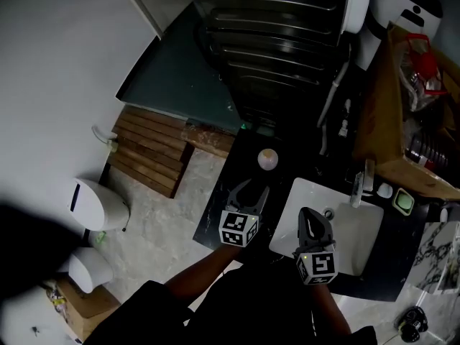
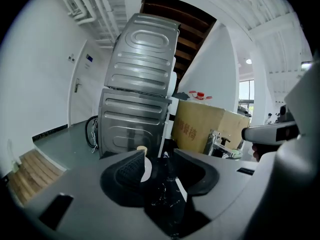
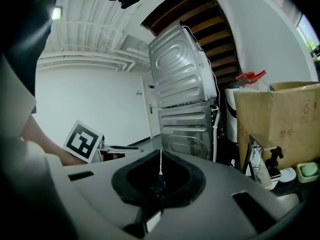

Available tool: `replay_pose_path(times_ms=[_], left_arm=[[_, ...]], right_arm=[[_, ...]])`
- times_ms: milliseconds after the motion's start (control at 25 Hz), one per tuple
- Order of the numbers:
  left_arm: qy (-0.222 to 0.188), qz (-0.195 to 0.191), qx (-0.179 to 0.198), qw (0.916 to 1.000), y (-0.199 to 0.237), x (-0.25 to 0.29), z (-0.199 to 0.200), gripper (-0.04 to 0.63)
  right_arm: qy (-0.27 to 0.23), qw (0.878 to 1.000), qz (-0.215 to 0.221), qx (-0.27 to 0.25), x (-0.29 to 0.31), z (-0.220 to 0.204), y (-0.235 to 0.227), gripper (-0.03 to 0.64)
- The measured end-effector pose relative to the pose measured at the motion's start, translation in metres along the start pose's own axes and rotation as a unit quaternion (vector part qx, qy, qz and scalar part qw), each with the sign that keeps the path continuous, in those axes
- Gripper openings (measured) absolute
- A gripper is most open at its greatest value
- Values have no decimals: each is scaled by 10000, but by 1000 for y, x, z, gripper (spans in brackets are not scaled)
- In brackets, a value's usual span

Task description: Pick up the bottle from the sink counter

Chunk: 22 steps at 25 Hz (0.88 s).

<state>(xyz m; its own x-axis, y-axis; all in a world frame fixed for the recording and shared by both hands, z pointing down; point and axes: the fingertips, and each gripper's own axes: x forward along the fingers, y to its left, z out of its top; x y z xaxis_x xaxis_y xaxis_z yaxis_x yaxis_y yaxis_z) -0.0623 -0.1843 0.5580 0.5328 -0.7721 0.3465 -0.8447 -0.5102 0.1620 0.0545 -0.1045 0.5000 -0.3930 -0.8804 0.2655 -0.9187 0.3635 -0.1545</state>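
Note:
The bottle [image 1: 267, 159], small and white with a beige cap, stands on the dark sink counter [image 1: 230, 192]. My left gripper [image 1: 253, 190] points at it from just short of it. In the left gripper view the jaws of my left gripper [image 2: 159, 155] stand apart. The bottle [image 2: 146, 168] shows in the gap beside the left jaw, just beyond the tips, and no pad presses on it. My right gripper [image 1: 310, 218] hovers over the near edge of the white sink basin [image 1: 363, 232]. Its jaws meet with nothing between them, as my right gripper [image 3: 160, 158] shows in its own view.
A faucet [image 1: 357, 189] and a green soap dish [image 1: 404, 202] stand at the basin's far side. A cardboard box [image 1: 402, 106] sits at the right and stacked metal machines [image 1: 287, 34] rise behind the counter. Wooden steps [image 1: 154, 149] and white bins [image 1: 97, 203] lie on the floor at the left.

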Motion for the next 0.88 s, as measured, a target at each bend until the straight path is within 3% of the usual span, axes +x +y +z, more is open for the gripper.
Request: replay_pose_path(times_ms=[480, 880], left_arm=[[703, 39, 518, 9962, 33, 78, -44, 276], [1082, 113, 384, 9933, 59, 121, -72, 347]], right_arm=[[250, 9992, -283, 158, 12, -15, -39, 38], [537, 9967, -520, 322, 7, -43, -62, 38]])
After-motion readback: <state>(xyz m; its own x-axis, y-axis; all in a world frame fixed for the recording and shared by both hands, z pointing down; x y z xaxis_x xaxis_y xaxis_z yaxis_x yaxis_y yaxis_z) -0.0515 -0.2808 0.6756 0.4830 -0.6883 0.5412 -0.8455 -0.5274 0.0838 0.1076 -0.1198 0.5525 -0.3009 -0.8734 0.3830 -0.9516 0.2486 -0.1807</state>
